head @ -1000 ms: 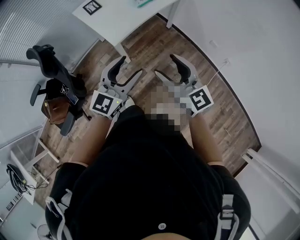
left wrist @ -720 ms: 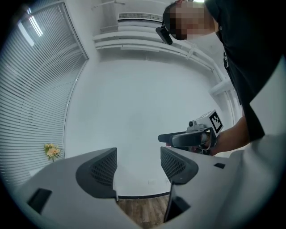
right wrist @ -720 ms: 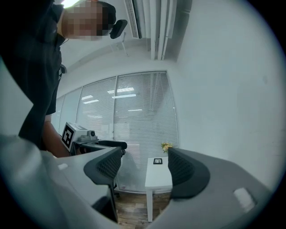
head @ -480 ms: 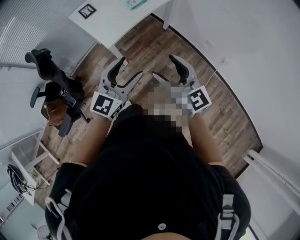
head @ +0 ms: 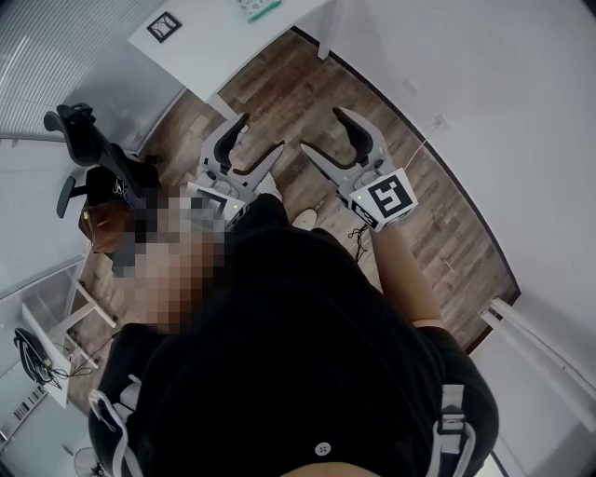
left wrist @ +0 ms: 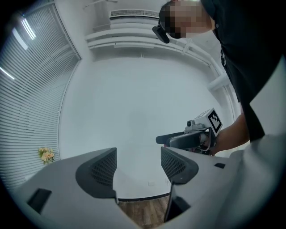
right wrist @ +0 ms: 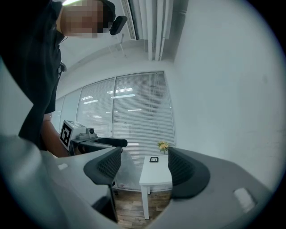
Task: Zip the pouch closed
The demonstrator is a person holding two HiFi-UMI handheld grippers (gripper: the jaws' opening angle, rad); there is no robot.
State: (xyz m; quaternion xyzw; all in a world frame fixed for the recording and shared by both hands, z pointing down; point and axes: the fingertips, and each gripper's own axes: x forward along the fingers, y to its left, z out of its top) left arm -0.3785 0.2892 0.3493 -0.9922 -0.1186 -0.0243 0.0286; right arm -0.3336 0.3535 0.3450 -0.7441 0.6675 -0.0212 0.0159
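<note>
1. The left tool (head: pixel 262 130) has its jaws apart, empty; the right tool (head: pixel 320 129) has just been opening its jaws, also empty.
2. The pouch is not identifiable; a greenish thing (head: pixel 253 8) on the white counter (head: pixel 209 47) ahead may be it.
3. Best to approach first, then steady the pouch and pinch its zip pull.

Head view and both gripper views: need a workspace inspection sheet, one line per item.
Surface: white table, ahead of the grippers, not under them.
Job's things: pouch not made out; a greenish item lies at the table's cropped edge, cannot tell what it is.
Clutter: marker card and flowers on the table.
Grippers: left gripper open, empty; right gripper open, jaws have just been opening, nothing between them.
Cables: one cable by the right wall; a tangle lower left.
Surroundings: wood floor, office chair, blinds, white walls.
</note>
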